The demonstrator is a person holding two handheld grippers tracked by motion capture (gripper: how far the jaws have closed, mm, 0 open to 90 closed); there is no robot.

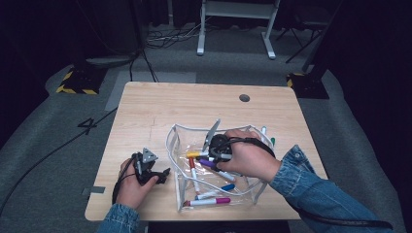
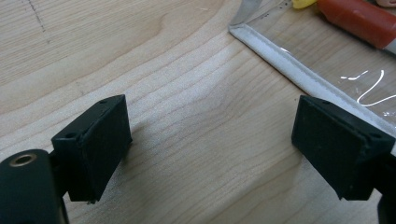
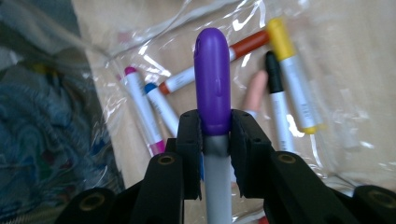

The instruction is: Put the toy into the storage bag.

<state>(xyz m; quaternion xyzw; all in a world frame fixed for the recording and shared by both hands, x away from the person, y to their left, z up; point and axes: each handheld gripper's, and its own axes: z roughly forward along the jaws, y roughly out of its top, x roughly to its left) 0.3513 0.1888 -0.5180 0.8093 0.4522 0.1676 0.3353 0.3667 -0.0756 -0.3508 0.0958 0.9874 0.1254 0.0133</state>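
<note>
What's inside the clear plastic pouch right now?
Inside the clear plastic pouch lie loose markers: a red-capped marker, a pink-capped marker, a blue-capped marker. The right hand covers others.

Two grippers are in use: the left gripper (image 1: 154, 171), its jaws standing wide apart over bare bench (image 1: 145, 111), and the right gripper (image 3: 215, 135), its jaws clamped on one purple marker (image 3: 213, 88). One clear pouch (image 1: 176, 141) lies on the one bench. Beyond the right jaws six more markers can be counted in the right gripper view: pink (image 3: 140, 105), blue (image 3: 161, 106), orange-red (image 3: 243, 44), yellow (image 3: 292, 74), black (image 3: 279, 100) and one pale peach (image 3: 256, 93).
</note>
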